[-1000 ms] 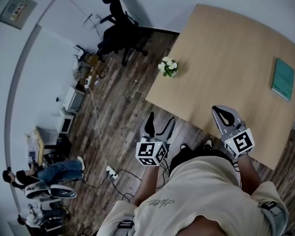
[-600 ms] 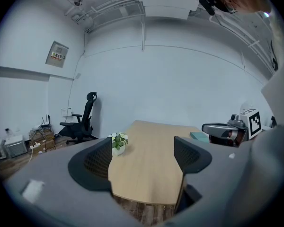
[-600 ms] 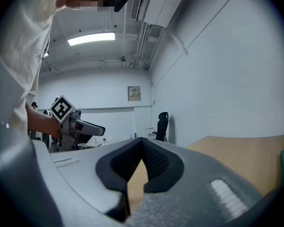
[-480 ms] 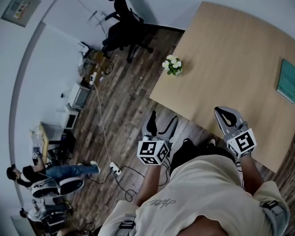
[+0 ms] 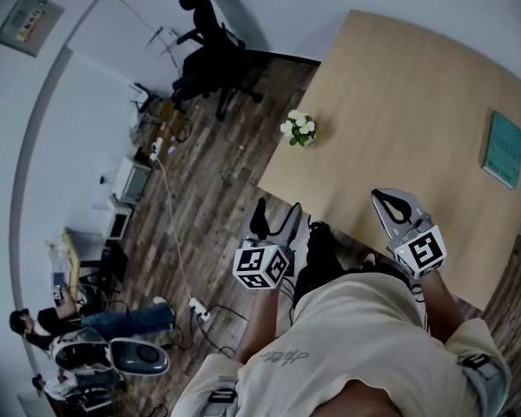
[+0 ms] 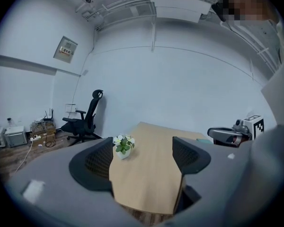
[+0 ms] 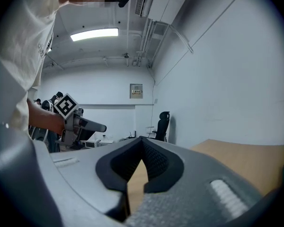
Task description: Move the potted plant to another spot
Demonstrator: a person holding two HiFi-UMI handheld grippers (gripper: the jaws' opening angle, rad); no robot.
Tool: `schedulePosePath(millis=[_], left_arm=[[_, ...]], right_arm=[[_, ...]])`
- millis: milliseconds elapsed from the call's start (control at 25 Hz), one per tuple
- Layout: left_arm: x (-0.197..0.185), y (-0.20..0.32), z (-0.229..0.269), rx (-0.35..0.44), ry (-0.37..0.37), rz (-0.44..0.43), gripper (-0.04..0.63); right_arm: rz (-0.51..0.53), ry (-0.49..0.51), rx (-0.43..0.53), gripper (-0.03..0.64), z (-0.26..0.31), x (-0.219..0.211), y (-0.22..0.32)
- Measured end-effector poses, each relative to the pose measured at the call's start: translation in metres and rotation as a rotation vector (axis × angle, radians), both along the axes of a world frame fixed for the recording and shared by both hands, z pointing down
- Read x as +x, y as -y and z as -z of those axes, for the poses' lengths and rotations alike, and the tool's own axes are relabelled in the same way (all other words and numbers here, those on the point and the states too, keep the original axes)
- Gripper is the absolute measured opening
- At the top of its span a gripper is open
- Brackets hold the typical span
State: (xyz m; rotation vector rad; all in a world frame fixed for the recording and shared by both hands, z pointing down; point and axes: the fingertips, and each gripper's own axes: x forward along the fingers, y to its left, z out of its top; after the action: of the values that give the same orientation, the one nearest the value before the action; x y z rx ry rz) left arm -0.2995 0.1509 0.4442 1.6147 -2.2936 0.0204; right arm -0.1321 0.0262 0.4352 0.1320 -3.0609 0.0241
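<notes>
A small potted plant (image 5: 298,129), white blooms and green leaves in a round white pot, stands near the left edge of a smooth, pale wooden table (image 5: 417,76) with rounded corners. The left gripper (image 5: 278,212) hovers off the table's near corner, over dark plank flooring (image 5: 217,189), well short of the plant. Its 2 black, mesh-textured jaws are spread wide with nothing between them, and in the left gripper view the plant shows beyond them, close to the left jaw. The right gripper (image 5: 384,200) hangs over the table's near edge, its ribbed black jaws meeting at the tips and holding nothing. Each gripper carries a cube with black-and-white square markers. A flat teal book (image 5: 502,148) lies at the table's far right. A wall notice (image 5: 21,18) is too small to read
</notes>
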Motion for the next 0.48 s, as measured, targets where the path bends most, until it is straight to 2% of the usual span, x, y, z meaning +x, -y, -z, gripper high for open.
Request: schedulePosePath(millis=[280, 480], left_arm=[[-0.045, 0.044, 0.004, 0.011, 0.010, -0.061, 0.392], [-0.081, 0.076, 0.003, -0.010, 0.042, -0.126, 0.393]], right_arm=[[-0.087, -0.015, -0.010, 0.002, -0.002, -0.023, 0.025], [-0.135, -0.028, -0.011, 0.003, 0.003, -0.051, 0.040]])
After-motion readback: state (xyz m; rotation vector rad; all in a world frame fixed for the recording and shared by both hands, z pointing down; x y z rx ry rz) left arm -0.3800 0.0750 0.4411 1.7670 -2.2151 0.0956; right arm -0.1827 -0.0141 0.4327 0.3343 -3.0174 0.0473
